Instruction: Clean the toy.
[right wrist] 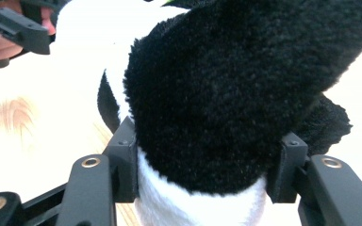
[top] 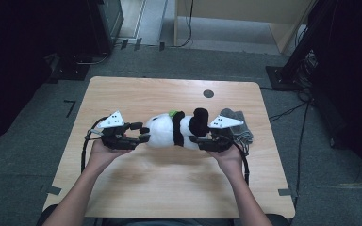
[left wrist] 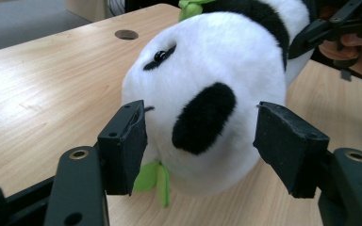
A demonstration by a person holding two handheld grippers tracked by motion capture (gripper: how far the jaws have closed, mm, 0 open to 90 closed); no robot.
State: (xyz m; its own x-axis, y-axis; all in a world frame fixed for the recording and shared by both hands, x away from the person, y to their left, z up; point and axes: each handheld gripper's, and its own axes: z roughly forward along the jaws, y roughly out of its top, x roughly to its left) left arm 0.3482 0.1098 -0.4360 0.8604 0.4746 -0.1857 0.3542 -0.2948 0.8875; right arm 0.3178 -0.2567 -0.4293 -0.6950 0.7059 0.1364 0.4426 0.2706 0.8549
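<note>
A black-and-white panda plush [top: 165, 132] lies on its side in the middle of the wooden table [top: 169, 188]. My left gripper [top: 141, 132] is at its head end. In the left gripper view the jaws [left wrist: 200, 141] stand open on either side of the white head [left wrist: 217, 61], and the pads do not press on it. My right gripper [top: 199, 140] is at the other end. In the right gripper view its pads [right wrist: 207, 165] squeeze the plush where a black limb [right wrist: 226, 94] meets the white body. Green felt leaves [left wrist: 153, 181] stick out under the head.
A crumpled grey cloth [top: 238, 127] lies just behind my right gripper, near the table's right side. A round cable hole [top: 208, 93] is in the far part of the tabletop. Bare wood stretches in front of the plush toward the person.
</note>
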